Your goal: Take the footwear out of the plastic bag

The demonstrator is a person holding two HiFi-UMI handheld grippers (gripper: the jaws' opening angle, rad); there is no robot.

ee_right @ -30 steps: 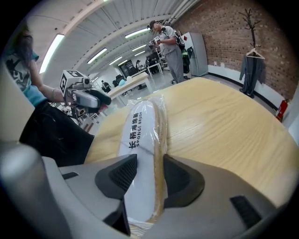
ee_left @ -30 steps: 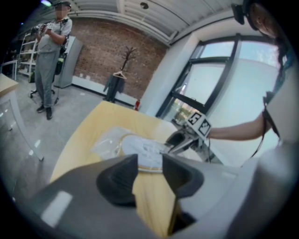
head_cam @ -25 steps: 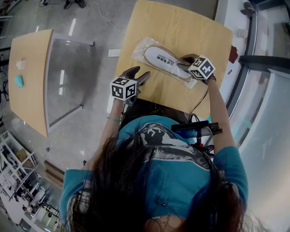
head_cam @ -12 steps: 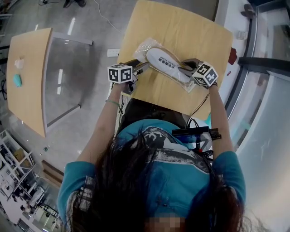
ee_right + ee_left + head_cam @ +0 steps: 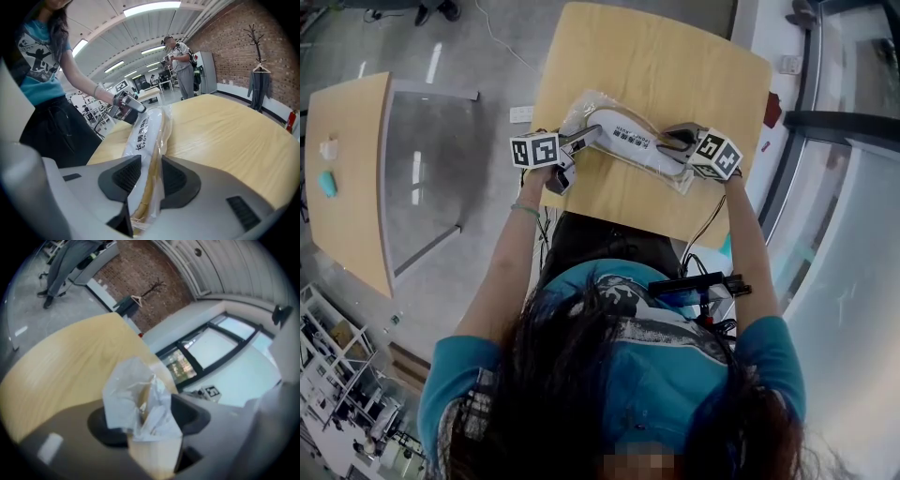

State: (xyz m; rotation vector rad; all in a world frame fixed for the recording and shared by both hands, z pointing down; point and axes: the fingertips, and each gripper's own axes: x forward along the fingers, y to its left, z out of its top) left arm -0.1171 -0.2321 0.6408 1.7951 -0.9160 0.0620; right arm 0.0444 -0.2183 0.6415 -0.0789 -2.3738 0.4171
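Note:
A white slipper (image 5: 623, 141) with printed lettering lies on its edge inside a clear plastic bag (image 5: 581, 105) on the wooden table (image 5: 675, 66). My left gripper (image 5: 586, 139) is at the bag's left end. In the left gripper view its jaws are shut on the crumpled bag end (image 5: 126, 390). My right gripper (image 5: 670, 141) is at the other end. In the right gripper view, the right gripper (image 5: 151, 176) pinches the slipper (image 5: 143, 131) through the plastic between its pads. The left gripper (image 5: 126, 107) shows at the far end.
A second wooden table (image 5: 347, 169) stands across the floor to the left, with a small teal object (image 5: 326, 183) on it. A black device (image 5: 703, 281) with a cable hangs at my waist. A person (image 5: 180, 61) stands far off, and a coat rack (image 5: 258, 70) stands by the brick wall.
My left gripper moved from the table's near edge up to the bag's left end and took hold of it. The slipper in the bag was tipped from flat onto its edge.

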